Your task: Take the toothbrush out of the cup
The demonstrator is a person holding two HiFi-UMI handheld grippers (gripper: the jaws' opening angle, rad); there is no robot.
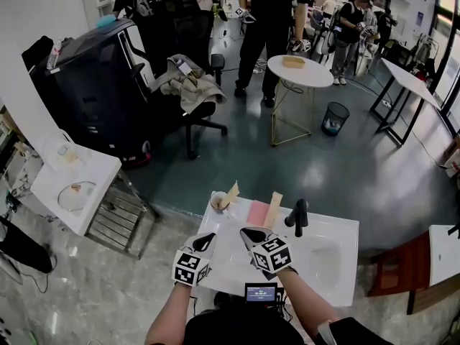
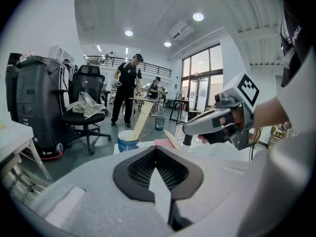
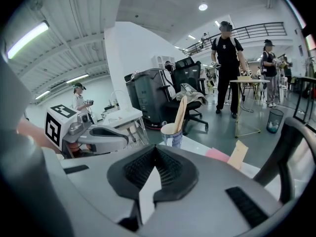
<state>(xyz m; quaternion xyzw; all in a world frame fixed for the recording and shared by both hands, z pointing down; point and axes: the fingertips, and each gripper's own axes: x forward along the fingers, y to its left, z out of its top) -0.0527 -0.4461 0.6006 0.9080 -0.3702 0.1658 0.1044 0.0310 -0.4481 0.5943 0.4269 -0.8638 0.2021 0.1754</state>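
— Starting with the head view: seeing what on the white basin desk (image 1: 338,272)?
— Seeing a round blue-and-white cup (image 1: 219,202) at the far left corner, holding a flat tan toothbrush (image 1: 231,192) that leans rightward out of the rim. Also noticing a pink flat pad (image 1: 257,212) and a tan flat strip (image 1: 274,208) lying just beside the cup, with a black tap (image 1: 299,216) further right.
— And the claws?
— Finding the left claw (image 1: 206,241) and the right claw (image 1: 249,234) hovering side by side over the near left part of the desk. Both pointing toward the cup, apart from it.
— Moving on to the left gripper view?
— Looking along the left claw (image 2: 157,154): finding it closed tight, gripping nothing. Seeing the cup (image 2: 128,141) ahead with the toothbrush (image 2: 141,119) tilting inside it. Catching the right claw (image 2: 190,128) coming in from the right, tips together.
— Ending on the right gripper view?
— Reading the right claw (image 3: 156,154) the same way: fully closed, holding nothing. Spotting the cup (image 3: 171,135) ahead, the toothbrush (image 3: 180,113) inside it, and the left claw (image 3: 123,137) off to the left, clear of the cup.
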